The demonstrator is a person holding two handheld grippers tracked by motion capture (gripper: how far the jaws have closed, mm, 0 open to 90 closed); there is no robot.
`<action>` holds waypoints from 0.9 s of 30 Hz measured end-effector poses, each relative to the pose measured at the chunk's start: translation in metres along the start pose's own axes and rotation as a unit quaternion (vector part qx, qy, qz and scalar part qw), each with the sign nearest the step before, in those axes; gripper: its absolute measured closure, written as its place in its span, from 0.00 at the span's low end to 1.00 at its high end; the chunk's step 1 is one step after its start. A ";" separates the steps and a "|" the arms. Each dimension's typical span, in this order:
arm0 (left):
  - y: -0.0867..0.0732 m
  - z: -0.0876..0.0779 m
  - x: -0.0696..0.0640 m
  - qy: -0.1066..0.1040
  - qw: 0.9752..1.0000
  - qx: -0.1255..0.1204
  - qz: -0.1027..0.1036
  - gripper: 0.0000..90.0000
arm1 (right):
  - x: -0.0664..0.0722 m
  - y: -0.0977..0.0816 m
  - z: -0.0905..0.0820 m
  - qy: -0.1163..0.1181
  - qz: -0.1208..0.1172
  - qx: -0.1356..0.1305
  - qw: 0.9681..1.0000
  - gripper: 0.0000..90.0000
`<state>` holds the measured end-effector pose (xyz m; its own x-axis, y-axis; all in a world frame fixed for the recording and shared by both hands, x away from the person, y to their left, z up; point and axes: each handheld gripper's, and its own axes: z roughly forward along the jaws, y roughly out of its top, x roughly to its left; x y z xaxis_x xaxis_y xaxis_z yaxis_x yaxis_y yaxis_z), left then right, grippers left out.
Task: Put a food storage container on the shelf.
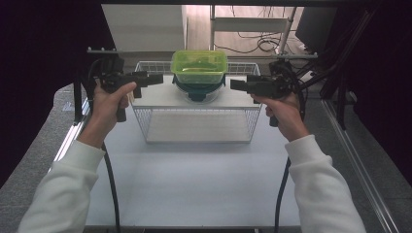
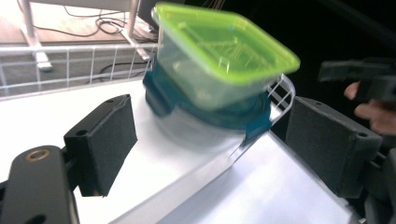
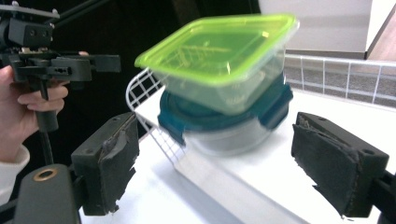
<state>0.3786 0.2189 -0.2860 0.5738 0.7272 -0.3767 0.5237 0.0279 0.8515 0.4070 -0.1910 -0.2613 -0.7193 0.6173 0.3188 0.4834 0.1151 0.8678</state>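
A clear rectangular box with a green lid (image 1: 199,65) sits stacked on a round clear container with a teal clip lid (image 1: 198,91). Both rest on the white top of a wire rack (image 1: 160,98). My left gripper (image 1: 158,79) points at the stack from the left, open and empty. My right gripper (image 1: 235,85) faces it from the right, also open and empty. In the left gripper view the green-lidded box (image 2: 219,51) and teal-lidded container (image 2: 210,119) lie beyond the spread pads (image 2: 109,137). The right gripper view shows the same box (image 3: 219,51) and container (image 3: 219,123) ahead of its worn pads (image 3: 327,163).
The wire rack's mesh front (image 1: 194,124) stands on a white table (image 1: 194,184). A wire rim (image 1: 150,65) runs behind the stack. Metal rails (image 1: 359,165) edge the table's right side, and cables lie on the floor at the back (image 1: 262,43).
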 end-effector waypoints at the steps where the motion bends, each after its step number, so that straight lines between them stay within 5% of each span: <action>1: -0.005 -0.001 -0.001 0.001 1.000 0.005 0.005 0.17 | 0.000 -0.006 -0.003 -0.002 -0.009 0.000 1.000 0.18; 6: -0.032 -0.008 -0.012 0.004 0.999 0.019 0.027 0.17 | 0.000 -0.031 -0.012 -0.014 -0.040 0.004 0.999 0.19; 9: -0.054 -0.012 -0.019 0.016 0.998 0.024 0.051 0.17 | -0.001 -0.053 -0.017 -0.012 -0.045 0.002 0.999 0.20; 13: -0.088 -0.012 -0.022 0.020 0.998 0.037 0.056 0.17 | -0.004 -0.086 -0.022 -0.015 -0.050 0.008 0.999 0.20; 17: -0.122 -0.007 -0.022 0.045 0.995 0.052 0.072 0.17 | -0.007 -0.118 -0.027 -0.031 -0.056 0.017 0.998 0.21; 27: -0.193 0.010 -0.014 0.055 0.992 0.098 0.053 0.17 | -0.029 -0.195 -0.032 -0.051 -0.020 0.035 0.998 0.22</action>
<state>0.2759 0.1963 -0.4488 0.5649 0.7903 -0.2373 0.5828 -0.1785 0.7928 0.3176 -0.2557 -0.4279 -0.6853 0.6871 0.2415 0.4919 0.1923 0.8491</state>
